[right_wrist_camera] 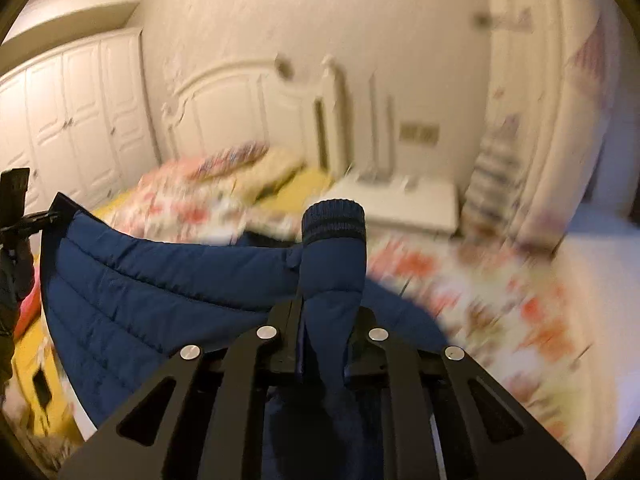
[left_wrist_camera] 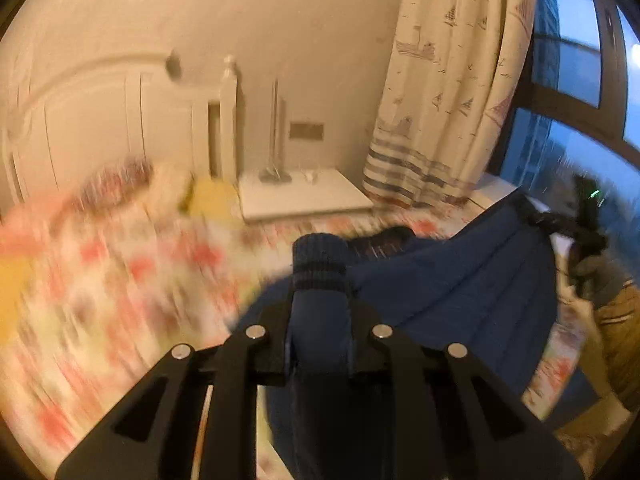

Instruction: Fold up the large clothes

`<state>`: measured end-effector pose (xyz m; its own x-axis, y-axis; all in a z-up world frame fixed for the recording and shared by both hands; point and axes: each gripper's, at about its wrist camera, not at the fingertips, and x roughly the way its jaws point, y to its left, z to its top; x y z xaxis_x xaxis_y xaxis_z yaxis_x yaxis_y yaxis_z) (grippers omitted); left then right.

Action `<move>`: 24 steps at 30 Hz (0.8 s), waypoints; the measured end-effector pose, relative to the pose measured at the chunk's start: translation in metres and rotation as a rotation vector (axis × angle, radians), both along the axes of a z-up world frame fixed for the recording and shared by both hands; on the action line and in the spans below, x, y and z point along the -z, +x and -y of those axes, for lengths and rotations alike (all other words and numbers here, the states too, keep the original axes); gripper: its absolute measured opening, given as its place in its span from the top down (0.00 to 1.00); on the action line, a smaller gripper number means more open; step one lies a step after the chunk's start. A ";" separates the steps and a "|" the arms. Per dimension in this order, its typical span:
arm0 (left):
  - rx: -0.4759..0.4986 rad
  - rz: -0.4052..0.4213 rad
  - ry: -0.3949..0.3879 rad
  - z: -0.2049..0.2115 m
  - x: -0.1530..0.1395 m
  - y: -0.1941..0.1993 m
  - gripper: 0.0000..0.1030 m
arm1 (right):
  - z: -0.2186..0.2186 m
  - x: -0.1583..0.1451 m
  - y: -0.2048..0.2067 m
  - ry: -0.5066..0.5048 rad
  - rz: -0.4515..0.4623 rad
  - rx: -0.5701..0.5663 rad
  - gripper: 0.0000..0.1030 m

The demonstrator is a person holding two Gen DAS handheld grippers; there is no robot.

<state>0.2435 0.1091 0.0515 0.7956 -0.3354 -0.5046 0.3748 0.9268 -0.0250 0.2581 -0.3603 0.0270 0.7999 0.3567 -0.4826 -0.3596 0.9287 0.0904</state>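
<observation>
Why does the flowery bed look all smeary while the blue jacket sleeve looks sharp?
Left wrist view: the flowery bedspread is streaked with motion blur, while the sleeve cuff clamped in the left gripper stays crisp. Right wrist view: same smear on bedding, sharp cuff in the right gripper; fisheye bends the walls.

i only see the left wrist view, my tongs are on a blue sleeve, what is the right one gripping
Observer: The right tongs are shut on the other blue sleeve, its ribbed cuff poking out past the tips.
Operator: does my end look held from over there
Observer: Yes. In the right wrist view the left tongs pinch the edge of the jacket at the far left, and the quilted body sags between the two.
Operator: anything past the bed i cant see
Observer: A white wardrobe stands beside the headboard.
</observation>
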 end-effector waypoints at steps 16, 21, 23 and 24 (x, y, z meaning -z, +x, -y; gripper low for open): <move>-0.377 -0.424 0.036 -0.006 0.173 0.232 0.92 | 0.054 0.128 0.140 0.132 -0.385 0.300 0.87; -0.266 -0.359 -0.099 -0.022 0.147 0.219 0.63 | 0.037 0.121 0.140 0.041 -0.344 0.270 0.87; -0.164 -0.373 -0.204 -0.019 0.137 0.217 0.05 | 0.034 0.122 0.139 0.030 -0.342 0.273 0.86; -0.118 -0.359 -0.236 -0.014 0.131 0.215 0.03 | 0.035 0.123 0.139 0.034 -0.343 0.275 0.86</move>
